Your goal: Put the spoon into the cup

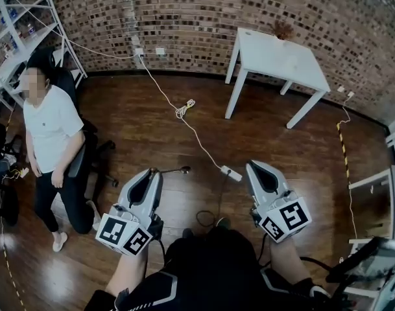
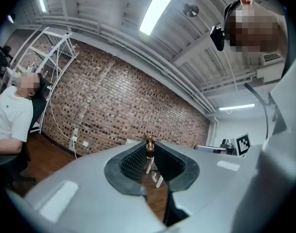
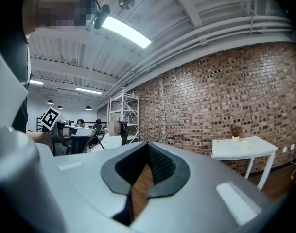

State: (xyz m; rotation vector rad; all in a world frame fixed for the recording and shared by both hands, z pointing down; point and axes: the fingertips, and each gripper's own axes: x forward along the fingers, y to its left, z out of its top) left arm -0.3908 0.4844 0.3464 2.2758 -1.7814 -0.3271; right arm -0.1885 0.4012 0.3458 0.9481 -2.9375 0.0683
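Two grippers pointed level over the wooden floor [image 1: 152,122] in the head view, the left gripper [image 1: 152,172] toward 7 o'clock and the right gripper [image 1: 250,164] toward 5 o'clock. The left gripper's jaws were nearly together and pinched the spoon [image 1: 174,170] by one end; the spoon lay crosswise at the jaw tips, its bowl sticking out toward 3 o'clock. In the left gripper view a small brown part of the spoon [image 2: 149,146] sat clamped between the tips. In the right gripper view the right gripper [image 3: 148,144] had its jaw tips meeting with nothing between them, only floor showing through the gap behind. A white table [image 1: 281,57] stood at 1 o'clock against the brick wall [image 1: 184,18], a small dried plant [image 1: 283,30] on its far edge. A person in a white shirt [image 1: 51,128] stood at 9 o'clock, and a power strip [image 1: 231,173] lay on the floor between the two grippers
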